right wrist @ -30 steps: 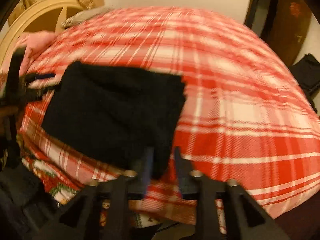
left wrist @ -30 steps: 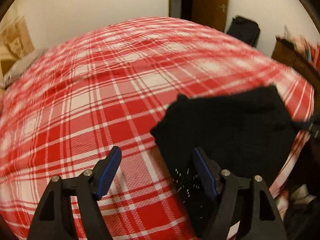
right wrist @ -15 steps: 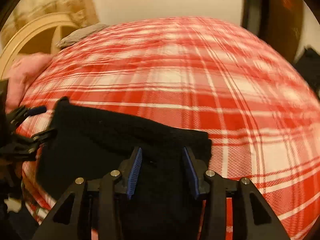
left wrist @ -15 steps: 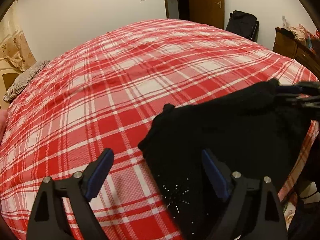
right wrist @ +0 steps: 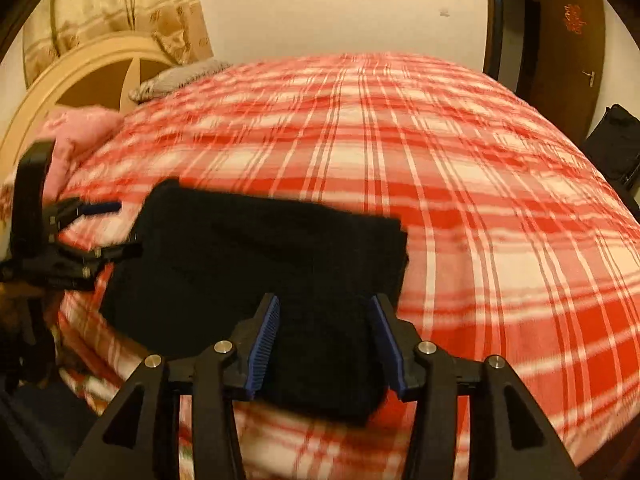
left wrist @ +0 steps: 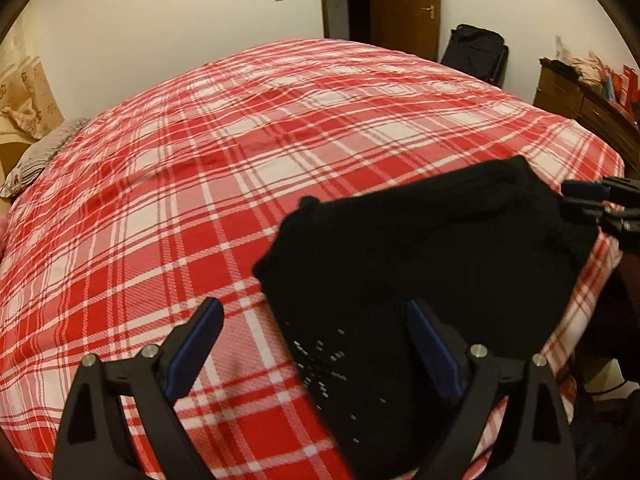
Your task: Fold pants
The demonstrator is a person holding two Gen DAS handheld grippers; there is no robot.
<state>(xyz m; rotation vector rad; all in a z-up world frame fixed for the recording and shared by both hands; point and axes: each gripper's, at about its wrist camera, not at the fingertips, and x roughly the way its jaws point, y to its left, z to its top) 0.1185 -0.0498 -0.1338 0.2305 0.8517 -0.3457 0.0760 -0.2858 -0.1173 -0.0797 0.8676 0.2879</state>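
Observation:
The black pants (left wrist: 420,272) lie folded into a compact rectangle near the bed's front edge; they also show in the right wrist view (right wrist: 256,260). My left gripper (left wrist: 316,344) is open wide and empty, with its right finger over the pants' near corner. My right gripper (right wrist: 324,336) is open, its fingers just above the near end of the fold and holding nothing. In the left wrist view the right gripper (left wrist: 592,200) shows at the pants' far right edge. In the right wrist view the left gripper (right wrist: 80,232) shows at the pants' left edge.
A red and white plaid cover (left wrist: 240,152) spreads over the bed. A pillow (left wrist: 40,152) and a cream headboard (right wrist: 80,76) are at one end. A pink cloth (right wrist: 76,128) lies by the headboard. A brown door (left wrist: 408,4), a black bag (left wrist: 476,52) and a wooden dresser (left wrist: 580,100) stand beyond.
My right gripper has let go of the pants' edge and opened wider, and the fold now lies flat on the bed. The left gripper has stayed open and shifted only slightly.

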